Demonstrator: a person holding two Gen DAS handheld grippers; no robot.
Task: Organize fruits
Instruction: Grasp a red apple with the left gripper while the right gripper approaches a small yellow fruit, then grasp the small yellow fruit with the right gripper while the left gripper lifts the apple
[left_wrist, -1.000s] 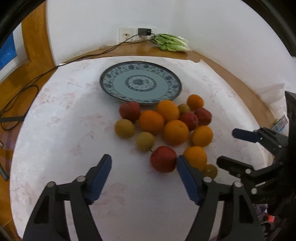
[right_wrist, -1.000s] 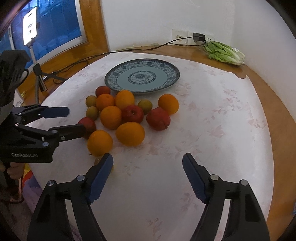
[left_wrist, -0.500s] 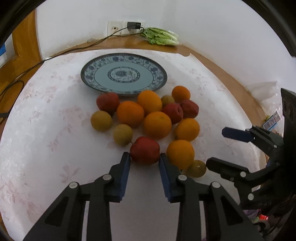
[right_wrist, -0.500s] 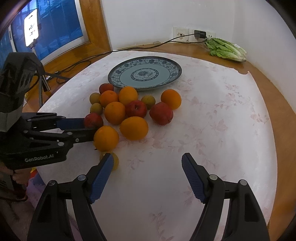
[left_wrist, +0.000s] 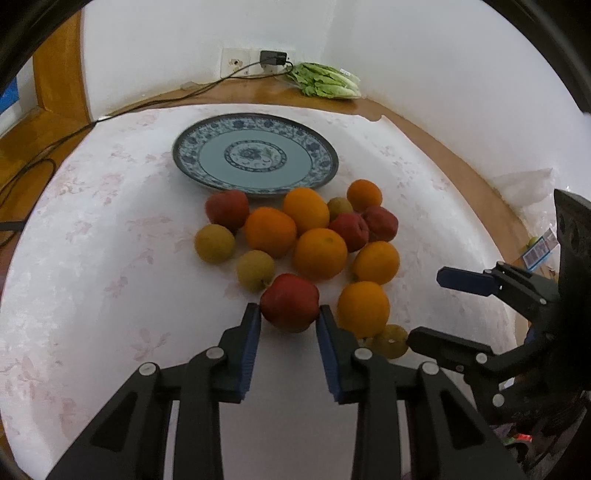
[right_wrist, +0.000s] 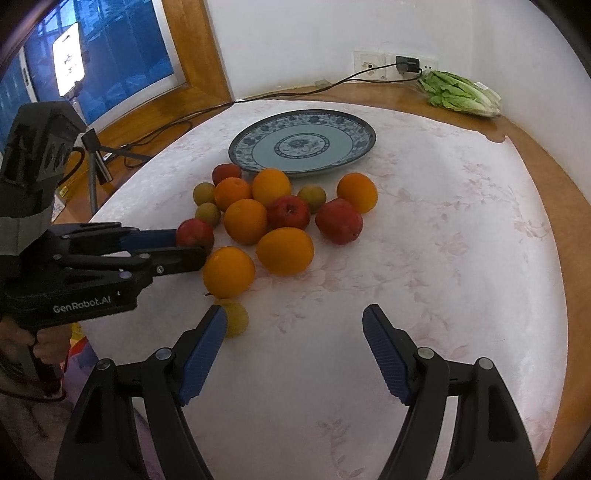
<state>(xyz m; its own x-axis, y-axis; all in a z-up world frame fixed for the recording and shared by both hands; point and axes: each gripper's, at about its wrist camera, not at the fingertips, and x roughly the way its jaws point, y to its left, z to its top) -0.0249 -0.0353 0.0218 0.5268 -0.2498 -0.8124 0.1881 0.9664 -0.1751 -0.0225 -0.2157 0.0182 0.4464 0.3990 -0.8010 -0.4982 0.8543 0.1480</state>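
Note:
A pile of oranges, red apples and small yellow-green fruits lies on the white tablecloth in front of a blue patterned plate (left_wrist: 255, 157), which holds nothing. My left gripper (left_wrist: 289, 319) is shut on the nearest red apple (left_wrist: 290, 306), its blue pads against both sides; the same apple shows in the right wrist view (right_wrist: 195, 233). My right gripper (right_wrist: 295, 332) is open and holds nothing, low over the cloth near the front edge. A small yellow fruit (right_wrist: 234, 317) sits by its left finger, with an orange (right_wrist: 228, 272) just behind.
A bunch of lettuce (left_wrist: 325, 83) lies on the wooden ledge at the back by a wall socket and cable. The round table's wooden rim (right_wrist: 554, 177) curves on the right. A window and a phone on a tripod (right_wrist: 70, 62) stand at the left.
My left gripper has moved forward to the nearest red apple and closed from wide open onto its sides. My right gripper has stayed open and shifted only slightly.

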